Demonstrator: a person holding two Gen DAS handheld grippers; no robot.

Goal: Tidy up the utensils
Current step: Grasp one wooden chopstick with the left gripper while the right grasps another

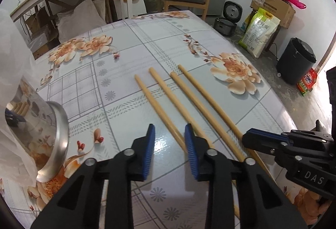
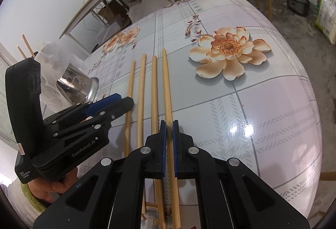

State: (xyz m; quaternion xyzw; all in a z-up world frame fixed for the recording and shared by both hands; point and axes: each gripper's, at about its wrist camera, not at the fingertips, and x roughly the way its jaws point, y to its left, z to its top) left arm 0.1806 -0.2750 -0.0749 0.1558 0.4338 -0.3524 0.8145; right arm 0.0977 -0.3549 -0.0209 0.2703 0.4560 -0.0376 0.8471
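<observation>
Right gripper (image 2: 169, 124): jaws closed on the rightmost chopstick (image 2: 167, 90), lower centre of its view, stick lying on the bench (image 2: 262, 103).
Left gripper (image 1: 169, 130): jaws partly open, nothing pinched; the leftmost chopstick (image 1: 155, 103) runs between them at frame bottom.
Chopsticks: four lie side by side on the bench, mid frame.
Steel holder (image 1: 52, 136): lower left, tipped on its side, plastic wrap beside it; two sticks seem to jut from it.
Progress: early; four chopsticks not yet stowed.
</observation>
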